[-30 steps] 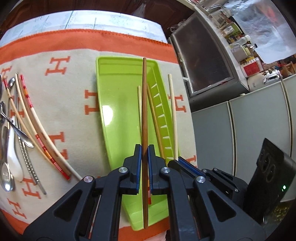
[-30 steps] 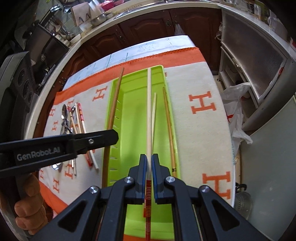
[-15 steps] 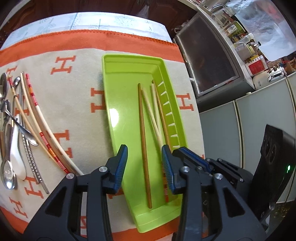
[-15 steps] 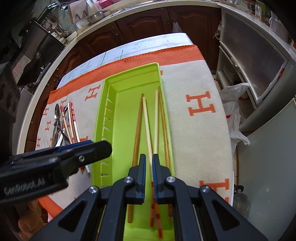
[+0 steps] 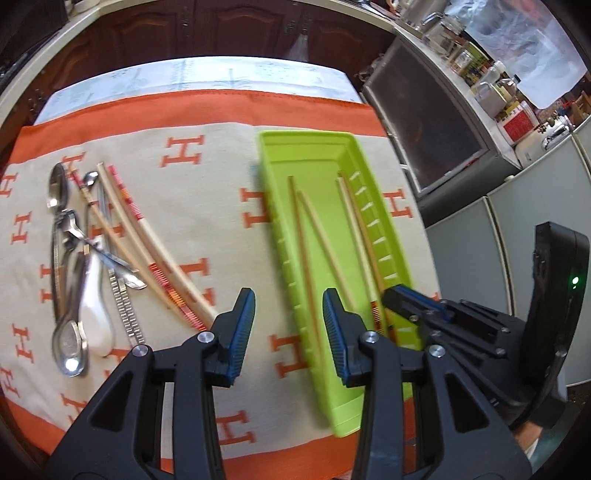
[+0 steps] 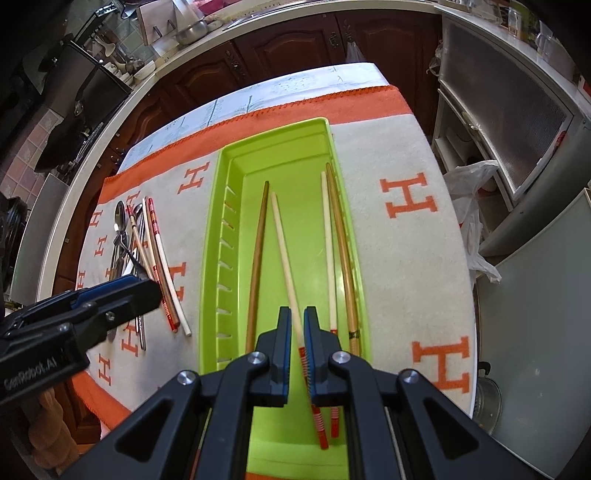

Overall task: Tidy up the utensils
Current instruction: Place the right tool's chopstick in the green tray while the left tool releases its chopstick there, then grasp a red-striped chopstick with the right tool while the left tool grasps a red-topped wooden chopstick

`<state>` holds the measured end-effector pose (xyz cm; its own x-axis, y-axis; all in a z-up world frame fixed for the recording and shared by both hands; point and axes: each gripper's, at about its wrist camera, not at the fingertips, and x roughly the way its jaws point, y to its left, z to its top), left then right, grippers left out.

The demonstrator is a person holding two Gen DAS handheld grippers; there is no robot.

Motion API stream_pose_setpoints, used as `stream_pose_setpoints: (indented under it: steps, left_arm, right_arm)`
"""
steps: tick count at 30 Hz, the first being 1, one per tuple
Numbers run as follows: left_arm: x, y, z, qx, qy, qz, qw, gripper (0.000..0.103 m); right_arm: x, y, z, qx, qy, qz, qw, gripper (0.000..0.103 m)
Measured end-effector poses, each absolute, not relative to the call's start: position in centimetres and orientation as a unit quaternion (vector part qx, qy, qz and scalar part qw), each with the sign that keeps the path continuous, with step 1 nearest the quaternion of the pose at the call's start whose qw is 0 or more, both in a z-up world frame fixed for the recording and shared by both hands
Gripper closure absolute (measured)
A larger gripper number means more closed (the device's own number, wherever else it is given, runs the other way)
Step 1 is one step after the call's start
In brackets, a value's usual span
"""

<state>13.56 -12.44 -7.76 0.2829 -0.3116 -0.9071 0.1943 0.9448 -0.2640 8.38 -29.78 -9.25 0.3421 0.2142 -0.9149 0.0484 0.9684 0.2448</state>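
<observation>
Held both claws empty above the near end of the green tray (image 6: 273, 155): left claw (image 5: 289, 328) spread wide, right claw (image 6: 297, 354) parted narrowly around nothing. Lay four chopsticks (image 6: 284, 251) lengthwise mid-frame inside, two brown, two pale with red-striped ends, probably sorted there, with spoons (image 5: 70, 280) and more chopsticks at left on the surface.

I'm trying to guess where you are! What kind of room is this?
Most likely a home kitchen. Dark wooden cabinets run under a pale countertop, a metal bowl sits on it, and bottles and jars crowd a shelf. Chopsticks lie in a green tray on the table.
</observation>
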Motion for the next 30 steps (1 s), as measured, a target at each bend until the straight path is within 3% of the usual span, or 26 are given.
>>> stream_pose_setpoints:
  steps: [22,26,30]
  left_arm:
    - [7.9,-1.3,-7.5,-0.035,0.548,-0.079,0.832,0.068]
    - [7.4,0.9,-7.4,-0.043,0.545,-0.065,0.835,0.068]
    - [7.3,3.3,-7.4,-0.053,0.543,-0.05,0.837,0.068]
  right_arm:
    - [5.6,-22.1,-7.6,0.076,0.58,0.112,0.803,0.096]
    - [5.9,-20.4,-7.7,0.064,0.584,0.118,0.801,0.085]
    - [6.3,-19.0,-7.9,0.054,0.587,0.125,0.798,0.085]
